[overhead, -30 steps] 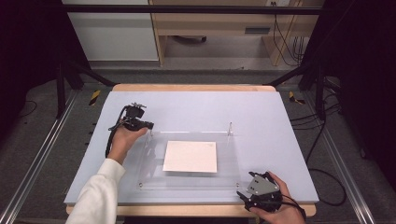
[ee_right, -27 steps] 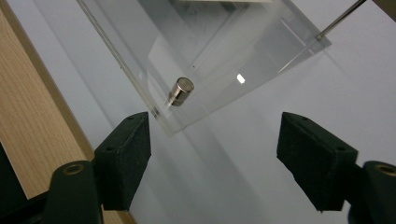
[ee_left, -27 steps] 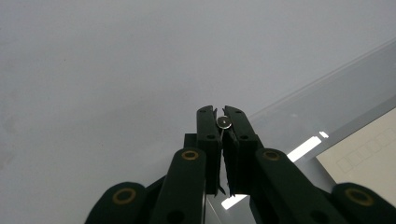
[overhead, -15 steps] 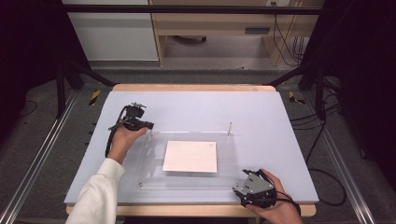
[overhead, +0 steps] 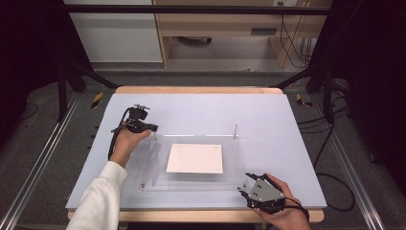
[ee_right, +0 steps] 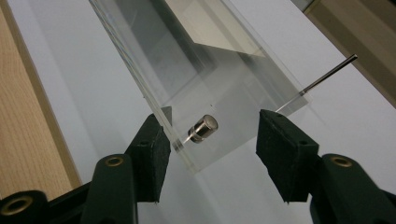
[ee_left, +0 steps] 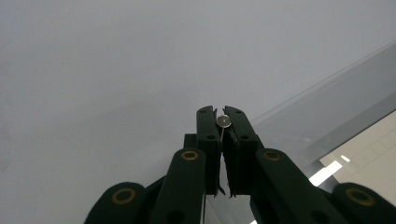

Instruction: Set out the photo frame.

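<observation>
A clear acrylic plate lies on the lilac mat with a white sheet at its middle. My left gripper sits at the plate's far left corner, shut on a thin metal pin whose round head shows between the fingertips. My right gripper is at the plate's near right corner. A small metal stud stands there between the jaws, which have just been closing. Both pads remain apart from it. Another upright pin stands at the far right corner.
The mat covers a wooden table whose front edge runs just below my right hand. Metal rails flank the table, and cables lie on the floor to the right. A white sleeve reaches in from the bottom left.
My right gripper has shifted slightly left, up to the plate's near right corner. The left hand and its gripper have kept still.
</observation>
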Demonstrator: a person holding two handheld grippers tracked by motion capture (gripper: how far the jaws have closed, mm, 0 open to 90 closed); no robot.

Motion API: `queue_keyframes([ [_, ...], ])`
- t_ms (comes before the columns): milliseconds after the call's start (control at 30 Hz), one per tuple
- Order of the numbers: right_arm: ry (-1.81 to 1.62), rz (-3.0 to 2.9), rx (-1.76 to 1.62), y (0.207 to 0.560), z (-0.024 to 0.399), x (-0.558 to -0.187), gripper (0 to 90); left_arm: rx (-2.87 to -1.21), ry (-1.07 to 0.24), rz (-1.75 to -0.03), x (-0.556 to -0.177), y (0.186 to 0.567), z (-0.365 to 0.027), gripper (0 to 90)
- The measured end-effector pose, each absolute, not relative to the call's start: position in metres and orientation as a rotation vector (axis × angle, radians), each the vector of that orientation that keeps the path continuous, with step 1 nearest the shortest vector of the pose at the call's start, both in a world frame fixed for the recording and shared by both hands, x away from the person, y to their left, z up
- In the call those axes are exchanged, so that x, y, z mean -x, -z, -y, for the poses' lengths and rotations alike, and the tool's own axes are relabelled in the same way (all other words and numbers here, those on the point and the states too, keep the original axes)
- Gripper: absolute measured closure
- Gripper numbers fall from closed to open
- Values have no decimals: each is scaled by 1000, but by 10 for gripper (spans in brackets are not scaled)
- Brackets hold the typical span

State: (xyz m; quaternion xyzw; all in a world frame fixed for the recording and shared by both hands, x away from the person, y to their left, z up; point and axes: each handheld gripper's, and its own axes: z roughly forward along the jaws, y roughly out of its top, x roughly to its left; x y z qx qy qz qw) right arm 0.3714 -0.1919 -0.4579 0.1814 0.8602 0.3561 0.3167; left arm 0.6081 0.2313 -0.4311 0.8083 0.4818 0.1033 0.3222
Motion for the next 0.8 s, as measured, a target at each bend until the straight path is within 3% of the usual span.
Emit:
queue_keyframes([
  [567, -917, -2265, -467, 456, 189, -369, 495, -2119, -330, -1250, -604, 432, -229, 835],
  [700, -908, -2269, -469, 455, 189, -369, 498, -2055, -489, -1213, -590, 424, -229, 635],
  [800, -919, -2267, -473, 453, 189, -369, 506, -2027, -518, -1171, -580, 416, -230, 575],
])
